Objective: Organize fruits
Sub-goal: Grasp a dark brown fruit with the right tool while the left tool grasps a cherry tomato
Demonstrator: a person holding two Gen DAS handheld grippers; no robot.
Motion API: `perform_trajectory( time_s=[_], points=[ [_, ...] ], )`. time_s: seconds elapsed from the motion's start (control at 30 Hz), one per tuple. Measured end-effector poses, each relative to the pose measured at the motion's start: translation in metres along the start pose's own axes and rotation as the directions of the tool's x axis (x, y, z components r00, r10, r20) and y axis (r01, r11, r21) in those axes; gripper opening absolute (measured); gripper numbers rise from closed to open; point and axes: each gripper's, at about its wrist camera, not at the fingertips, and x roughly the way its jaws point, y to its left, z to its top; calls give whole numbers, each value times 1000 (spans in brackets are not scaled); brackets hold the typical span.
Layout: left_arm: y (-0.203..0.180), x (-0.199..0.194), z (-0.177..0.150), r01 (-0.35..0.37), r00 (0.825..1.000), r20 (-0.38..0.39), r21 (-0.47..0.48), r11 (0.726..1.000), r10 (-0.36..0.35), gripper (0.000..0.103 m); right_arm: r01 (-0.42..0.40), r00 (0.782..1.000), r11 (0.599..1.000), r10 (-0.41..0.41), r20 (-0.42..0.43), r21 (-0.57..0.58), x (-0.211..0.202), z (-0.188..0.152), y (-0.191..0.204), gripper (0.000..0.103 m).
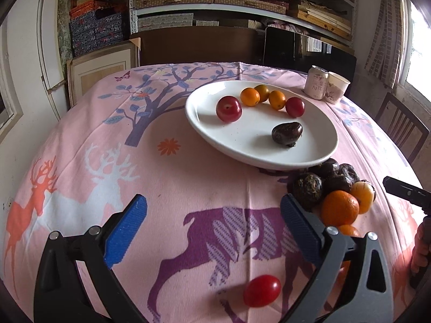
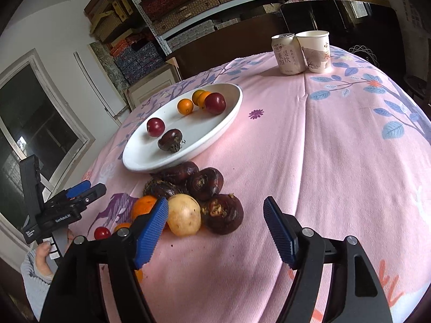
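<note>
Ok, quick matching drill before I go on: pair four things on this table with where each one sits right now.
Things:
1. dark water chestnut
2. red cherry tomato
3. drink can
4. yellow fruit

Places:
A. touching the paper cup
B. alone on the cloth, near the left gripper
C. on the white plate
D. in the pile beside the plate

Pairs: 1-C, 2-B, 3-A, 4-D

White plate (image 1: 204,123) holds six fruits; a mixed pile (image 2: 194,199) lies just beside its rim.
</note>
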Motion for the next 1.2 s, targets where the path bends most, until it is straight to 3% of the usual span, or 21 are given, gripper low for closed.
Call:
perform_trajectory(
  time_s=[0.17,0.4,0.47,0.6,0.77,0.83,0.97,1.2],
  points=[
    [8,-13,-20,28,999,-20,-30,999,-29,98,83,996,996,-82,-36,20,6,-4,-9,74],
    [6,-18,-39,74,994,-74,-12,997,-74,98,181,977,972,-195,-86,-150,15,-10,10,74],
    [2,-20,-42,85,993,-83,7,996,-84,98,206,966,955,-233,-112,-215,24,-11,17,74],
    [-3,-16,-43,90,991,-104,36,995,-86,98,266,946,893,-315,-81,-364,35,-9,36,67],
    [-4,-10,-44,94,987,-135,37,995,-88,98,208,963,924,-250,-97,-320,41,3,24,42],
    [-4,-9,-44,96,985,-144,35,995,-90,98,180,972,947,-213,-102,-265,37,8,12,42],
    [-11,-11,-46,108,984,-153,72,992,-96,98,200,972,965,-217,-86,-169,29,15,-12,42],
    [-28,-9,-49,110,981,-177,159,981,-81,98,207,971,963,-224,-83,-173,31,13,-11,43]
  ],
)
